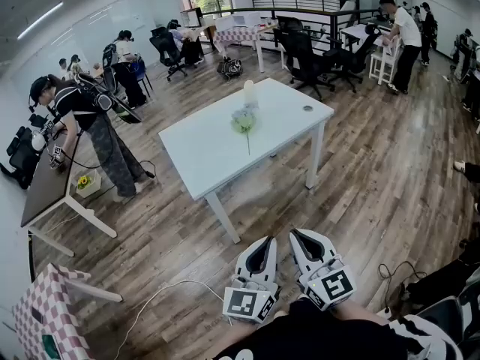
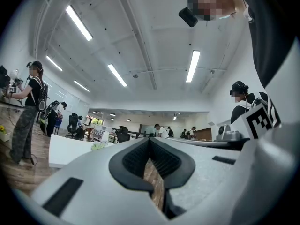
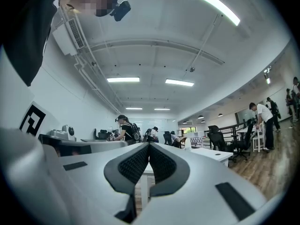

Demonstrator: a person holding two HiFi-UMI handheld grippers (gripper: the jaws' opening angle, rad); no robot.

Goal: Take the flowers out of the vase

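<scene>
Across an open office with a wooden floor (image 1: 375, 171) stands a white worktop (image 1: 202, 148) — on it a white vase (image 1: 249, 93), with a flower (image 1: 244, 121) lying just beside it. Well short of the worktop, the left gripper (image 1: 265, 241) and right gripper (image 1: 298, 234) hang side by side — both closed, both empty.

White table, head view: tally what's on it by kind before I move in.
Vase: 1
Flower: 1
Small dark disc: 1
Total: 3
</scene>
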